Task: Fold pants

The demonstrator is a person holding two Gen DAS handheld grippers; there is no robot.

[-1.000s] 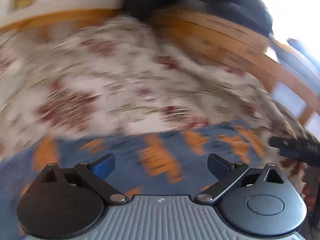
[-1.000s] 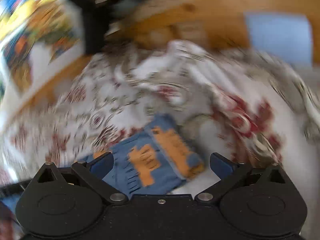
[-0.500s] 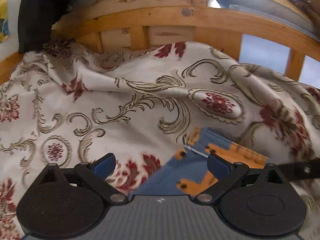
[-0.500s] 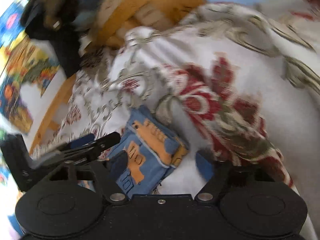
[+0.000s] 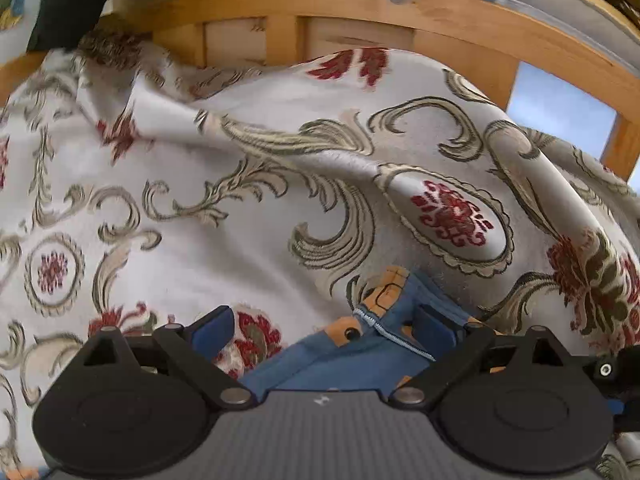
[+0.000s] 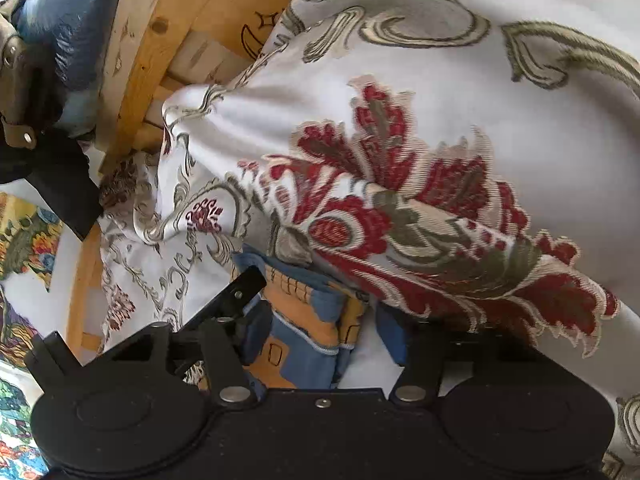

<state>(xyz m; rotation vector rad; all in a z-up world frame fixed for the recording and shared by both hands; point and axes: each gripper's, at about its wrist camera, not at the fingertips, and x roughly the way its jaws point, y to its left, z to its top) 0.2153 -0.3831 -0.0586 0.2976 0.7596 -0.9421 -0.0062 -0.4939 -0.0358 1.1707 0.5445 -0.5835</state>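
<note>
While held spread wide, reaches forward with the left tool low over the bed, blue fingers well apart and pinching nothing. Shows, in that view, the pants as a blue and orange folded bundle lying between the fingers and nearer the right one, a zip and a dark snap facing up. Rests on the floral bedspread, which rises in a fold just behind the bundle.

Brackets the same pants with the right tool, spread less widely. Appears to touch the bundle with its left finger, while a strip of white cover shows before the other finger; cannot tell of any firm pinch. Reveals here what the left view hides: the stacked layers at the bundle's edge, and a big red-flowered fold of the bedspread overhanging it.

Catches a black arm of the left tool from the right view, just beside the pants; catches only a black corner of the right tool from the left view.

Beyond, shows the wooden bed frame head-on in the left view, slanted in the right, with a dark garment hung over it and a colourful print visible there alone.
</note>
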